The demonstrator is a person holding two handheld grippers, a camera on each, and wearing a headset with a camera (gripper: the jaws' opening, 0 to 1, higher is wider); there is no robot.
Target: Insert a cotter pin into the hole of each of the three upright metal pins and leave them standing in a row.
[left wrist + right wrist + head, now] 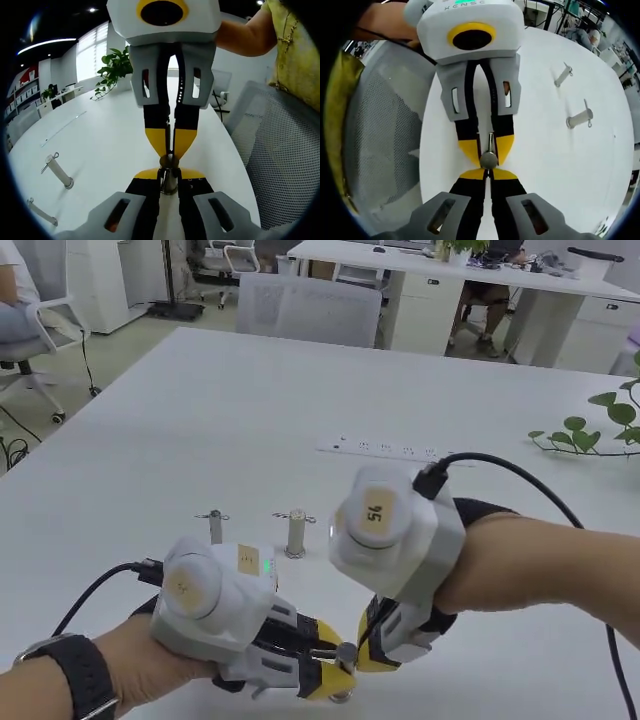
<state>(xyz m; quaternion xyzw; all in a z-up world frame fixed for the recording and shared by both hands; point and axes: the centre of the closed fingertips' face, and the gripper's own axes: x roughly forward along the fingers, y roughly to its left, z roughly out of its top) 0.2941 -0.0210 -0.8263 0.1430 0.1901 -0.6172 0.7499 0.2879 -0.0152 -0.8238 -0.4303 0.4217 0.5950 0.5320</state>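
Danger mostly at the hole. Held the third metal pin [169, 179] upright near the table's edge, clamped narrow between the jaws of the left gripper [333, 668]. Met it tip to tip with the right gripper [366, 648], pinched almost closed on, seemingly, the cotter pin [170, 142], too thin to make out for certain. Could have skated past the hole with the wire off-line, or bent against the pin's side under a hard push. Could also have turned the pin in the left jaws and swung the hole away, or tipped it on release and spoiled the row. Called for a straight, light feed and a steady clamp.

Showed in the head view the thin finished pin [215, 525] and the thicker finished pin [296, 532], side by side, well beyond the grippers on the white table [200, 410], each with wire through its top; hid the meeting point under the gripper bodies. Gave from the left gripper view the clamped shaft and the right jaws just above its top. Gave from the right gripper view the round head [489, 160] end-on between yellow tips, shaft hidden.
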